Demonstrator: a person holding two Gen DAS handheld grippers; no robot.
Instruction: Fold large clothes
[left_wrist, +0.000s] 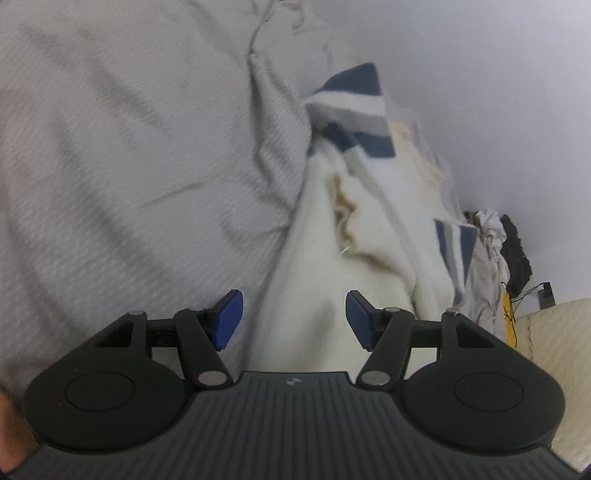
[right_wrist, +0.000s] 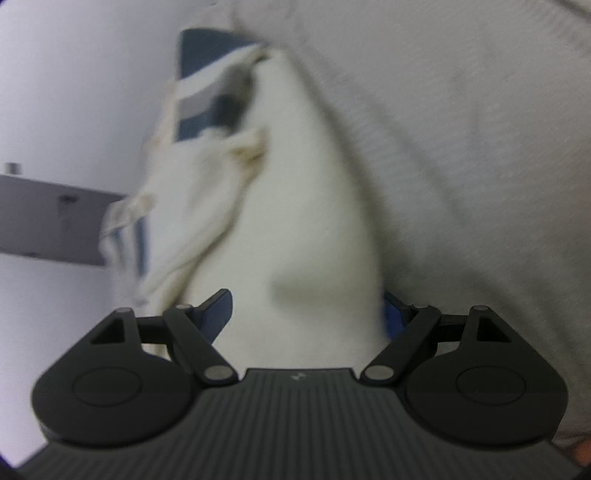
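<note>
A cream garment with navy and grey stripes lies bunched on a grey textured bedspread. My left gripper is open over the garment's near end. Cream cloth runs between its blue pads, and bedspread shows in a gap beside the left pad. In the blurred right wrist view the same garment stretches away towards a pale wall. My right gripper stands wide, with a thick fold of cream cloth filling the space between its jaws. That fold covers part of the right pad.
The grey bedspread fills the right of the right wrist view. A heap of pale and black clothes lies at the bed's far right, beside a cream quilted surface. A grey ledge juts from the wall. A hand shows at lower left.
</note>
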